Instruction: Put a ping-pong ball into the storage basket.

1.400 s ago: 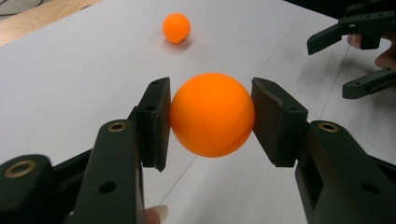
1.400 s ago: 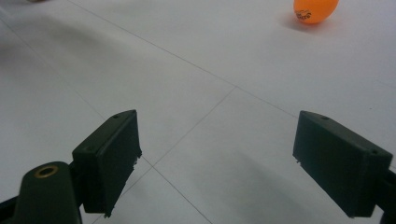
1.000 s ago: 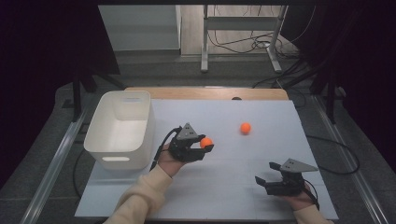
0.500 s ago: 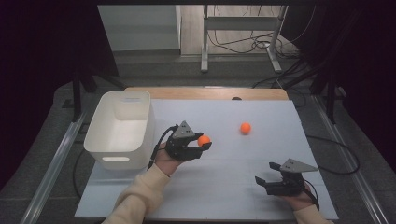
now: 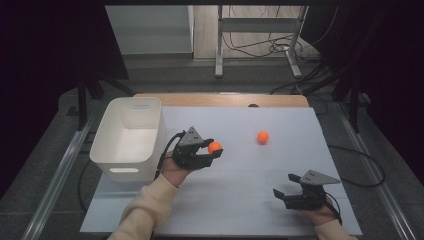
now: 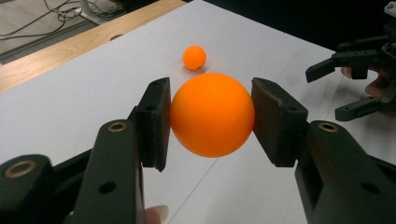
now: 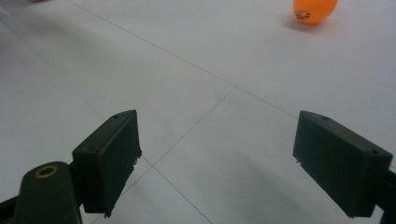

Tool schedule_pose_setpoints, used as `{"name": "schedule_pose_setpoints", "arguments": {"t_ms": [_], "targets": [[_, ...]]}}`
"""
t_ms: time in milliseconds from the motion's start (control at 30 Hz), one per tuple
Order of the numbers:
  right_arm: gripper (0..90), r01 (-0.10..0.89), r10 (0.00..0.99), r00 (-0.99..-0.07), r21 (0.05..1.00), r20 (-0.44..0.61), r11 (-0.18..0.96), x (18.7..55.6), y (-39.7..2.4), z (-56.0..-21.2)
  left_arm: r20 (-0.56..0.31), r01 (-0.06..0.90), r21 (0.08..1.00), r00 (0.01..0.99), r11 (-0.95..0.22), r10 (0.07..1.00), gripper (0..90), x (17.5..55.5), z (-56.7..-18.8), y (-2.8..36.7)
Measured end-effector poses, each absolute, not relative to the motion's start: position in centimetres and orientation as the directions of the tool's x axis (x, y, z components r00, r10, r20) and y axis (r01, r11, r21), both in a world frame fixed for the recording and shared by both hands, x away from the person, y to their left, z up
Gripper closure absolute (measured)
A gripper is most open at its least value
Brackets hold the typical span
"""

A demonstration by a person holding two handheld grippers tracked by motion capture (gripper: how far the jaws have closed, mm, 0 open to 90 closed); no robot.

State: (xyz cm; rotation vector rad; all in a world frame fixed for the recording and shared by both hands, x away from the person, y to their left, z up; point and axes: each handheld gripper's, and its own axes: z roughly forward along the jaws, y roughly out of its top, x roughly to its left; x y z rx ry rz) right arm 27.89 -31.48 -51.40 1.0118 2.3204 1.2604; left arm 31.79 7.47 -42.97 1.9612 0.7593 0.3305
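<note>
My left gripper [image 5: 216,148] is shut on an orange ball [image 5: 214,147] and holds it just right of the white bin [image 5: 125,170]. In the left gripper view both pads press the sides of the ball [image 6: 212,114]. A second orange ball [image 5: 263,137] lies loose on the white table sheet, farther back and to the right; it also appears beyond the held one [image 6: 194,57] and at the top of the right gripper view [image 7: 315,10]. My right gripper [image 5: 284,185] rests low near the front right, open, with only bare sheet between its jaws [image 7: 217,154].
The white bin is a deep rectangular tub at the table's left, and its visible inside looks bare. The white sheet [image 5: 250,210] covers the table, with a wooden strip [image 5: 220,100] along the back edge. Cables and a metal stand lie on the floor beyond.
My left gripper has drifted slightly left and away from the person, carrying the ball. The right gripper and the loose ball have stayed put.
</note>
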Motion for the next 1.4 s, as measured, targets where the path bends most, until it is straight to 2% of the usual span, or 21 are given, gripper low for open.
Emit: {"name": "schedule_pose_setpoints", "arguments": {"t_ms": [1400], "targets": [[15.5, 0.433, 0.710, -0.702, 0.825, 0.055, 0.364, 27.9, -31.5, -51.4, -0.095, 0.369, 0.893, 0.716, -0.259, 0.691, 50.2, 31.9, -41.1, 11.1]]}}
